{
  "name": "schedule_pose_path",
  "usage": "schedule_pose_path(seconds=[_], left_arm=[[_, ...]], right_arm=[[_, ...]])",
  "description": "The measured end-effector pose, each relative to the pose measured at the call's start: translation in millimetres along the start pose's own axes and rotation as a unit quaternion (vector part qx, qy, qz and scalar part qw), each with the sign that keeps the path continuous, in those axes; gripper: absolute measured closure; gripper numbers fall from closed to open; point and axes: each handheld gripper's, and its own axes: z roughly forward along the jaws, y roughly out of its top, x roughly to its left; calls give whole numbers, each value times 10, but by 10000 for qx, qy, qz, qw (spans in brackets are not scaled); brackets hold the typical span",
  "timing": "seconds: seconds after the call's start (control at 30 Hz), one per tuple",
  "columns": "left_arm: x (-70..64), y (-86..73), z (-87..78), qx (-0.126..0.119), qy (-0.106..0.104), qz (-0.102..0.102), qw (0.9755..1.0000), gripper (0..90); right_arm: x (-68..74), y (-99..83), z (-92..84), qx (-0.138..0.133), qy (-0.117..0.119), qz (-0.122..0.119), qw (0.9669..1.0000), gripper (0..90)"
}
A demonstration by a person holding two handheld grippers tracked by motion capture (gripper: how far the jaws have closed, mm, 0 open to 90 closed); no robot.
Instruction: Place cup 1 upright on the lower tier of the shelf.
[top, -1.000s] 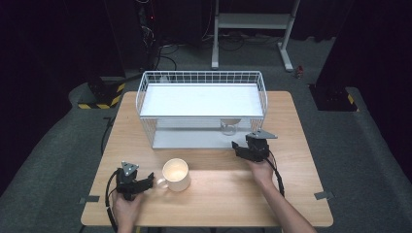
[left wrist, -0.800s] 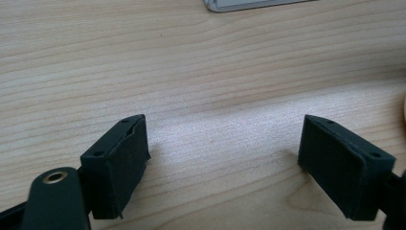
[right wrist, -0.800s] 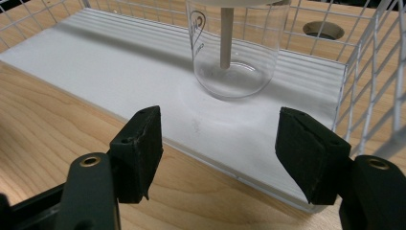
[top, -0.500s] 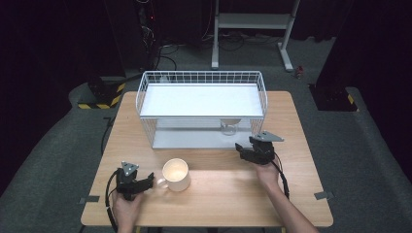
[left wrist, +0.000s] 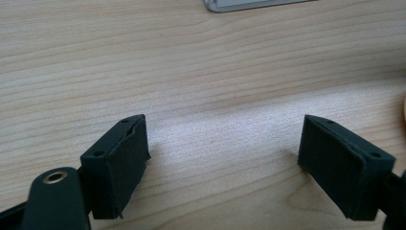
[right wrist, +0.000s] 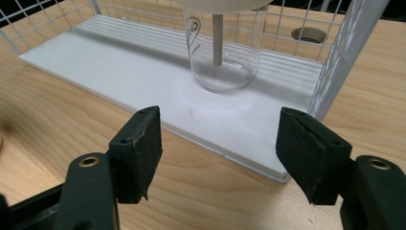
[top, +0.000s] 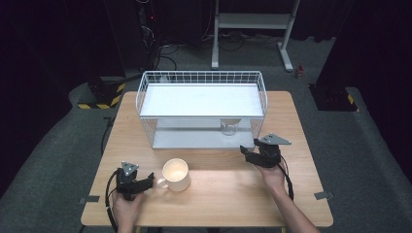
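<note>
A cream mug [top: 176, 174] stands on the wooden table [top: 223, 199] near the front left, its handle turned left. My left gripper [top: 148, 179] rests just left of that handle. In the left gripper view it [left wrist: 225, 158] is open over bare wood, with a sliver of the mug [left wrist: 404, 108] at the right edge. My right gripper [top: 246, 155] sits at the front right corner of the white wire rack [top: 202, 93]. It [right wrist: 220, 148] is open and faces a clear glass [right wrist: 222, 57] on the rack's lower shelf [right wrist: 119, 62], with nothing between its jaws.
The rack takes up the back middle of the table, with the glass [top: 228, 127] under its solid top shelf. A pale rod stands in the glass beneath a round pale top. A round hole [right wrist: 309, 34] in the tabletop lies behind the rack's wire wall.
My right gripper has drawn a little to the right and toward the near edge, away from the rack. The left gripper and the mug have stayed where they were.
</note>
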Motion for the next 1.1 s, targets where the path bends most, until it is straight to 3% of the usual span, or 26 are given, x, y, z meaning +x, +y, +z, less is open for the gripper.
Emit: schedule_pose_path(seconds=[0.3, 1.1], left_arm=[[-1, 0, 0, 2, 0, -4, 10000, 177], [-4, 1, 0, 6, 16, -17, 10000, 177]], right_arm=[[-22, -53, -133, -91, 5, -83, 9999, 326], [-139, -196, -392, -264, 7, 114, 9996, 326]])
